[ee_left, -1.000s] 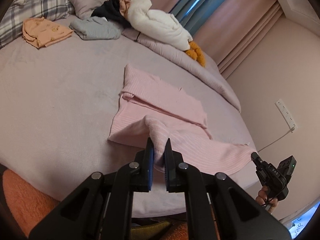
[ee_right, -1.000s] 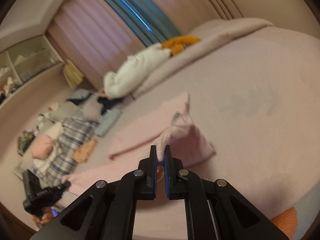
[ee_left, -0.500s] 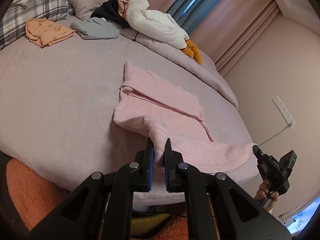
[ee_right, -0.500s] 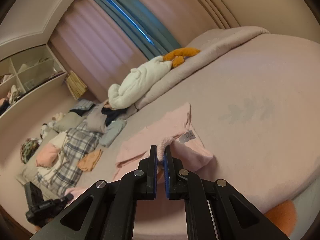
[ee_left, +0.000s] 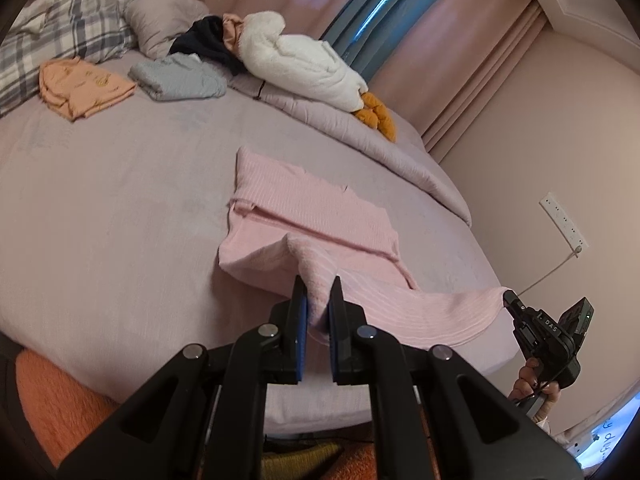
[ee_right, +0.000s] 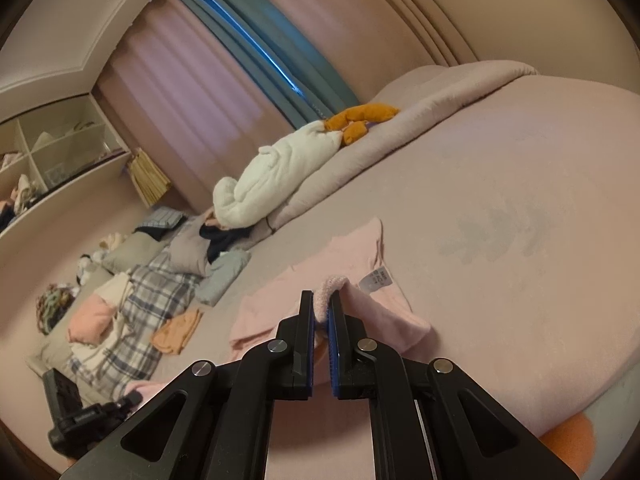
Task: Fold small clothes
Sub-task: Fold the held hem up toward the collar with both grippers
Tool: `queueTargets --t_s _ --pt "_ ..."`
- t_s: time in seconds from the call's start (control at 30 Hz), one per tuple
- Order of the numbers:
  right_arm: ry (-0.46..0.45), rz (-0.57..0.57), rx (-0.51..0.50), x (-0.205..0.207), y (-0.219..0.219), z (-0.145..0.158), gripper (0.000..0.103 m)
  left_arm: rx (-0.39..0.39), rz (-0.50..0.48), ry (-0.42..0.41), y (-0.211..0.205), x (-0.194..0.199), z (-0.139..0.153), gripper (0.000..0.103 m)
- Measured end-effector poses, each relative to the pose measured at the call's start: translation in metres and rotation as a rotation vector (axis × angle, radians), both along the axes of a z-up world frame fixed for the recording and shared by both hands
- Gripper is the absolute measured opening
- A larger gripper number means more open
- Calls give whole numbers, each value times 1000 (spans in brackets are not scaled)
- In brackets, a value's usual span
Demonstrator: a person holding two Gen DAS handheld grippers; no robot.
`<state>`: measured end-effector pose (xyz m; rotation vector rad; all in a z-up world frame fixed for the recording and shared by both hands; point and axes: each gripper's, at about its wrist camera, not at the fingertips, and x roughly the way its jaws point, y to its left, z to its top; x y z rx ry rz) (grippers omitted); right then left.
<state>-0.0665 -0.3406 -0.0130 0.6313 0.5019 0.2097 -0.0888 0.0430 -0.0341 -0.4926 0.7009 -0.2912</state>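
Pink top (ee_left: 320, 216) on the bed (ee_left: 100, 208), partly folded, near edge lifted. Left gripper (ee_left: 318, 300) pinching 1 bunched bit of that edge, pads pressed tight on the cloth. Right gripper (ee_right: 322, 312) pinching another bit, also squeezed tight on pink cloth, close to the white tag (ee_right: 376, 278). Seen from the left, right gripper (ee_left: 516, 300) at the far tip of the stretched edge, held by a hand (ee_left: 536, 380).

To do this fold well: probably best to lift both ends the same, keep the edge tight and straight between them, carry it over the flat part, and lay it down with edges matching. Best not to let go too soon, or the soft cloth may flop and crease.

Hard to see: under the lifted flap. Hard to tell sleeve from hem. Tag words too small to read. Near edge of the bed hidden behind the black tools. Left gripper (ee_right: 120, 404) barely showing in the right view, low in the corner.
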Motion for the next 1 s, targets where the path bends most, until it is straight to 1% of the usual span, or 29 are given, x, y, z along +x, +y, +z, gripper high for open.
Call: queueTargets --t_s 0.23,0.33,0.57,0.7,0.87,1.0 --pt "-31 12 19 17 -6 7 7 -6 17 -29 0 21 11 8" --pt "-40 11 -3 28 -5 11 7 2 30 -43 -2 29 14 8" --pt "-49 37 -15 50 -5 12 7 4 49 -26 -1 53 14 8" --pt "-51 46 -19 60 -5 13 7 7 55 -36 -1 65 16 8" --pt "-52 41 -46 76 -5 19 7 -9 63 -52 2 84 20 8" --pt "-57 43 -57 89 -4 22 7 -11 62 -43 3 103 19 8"
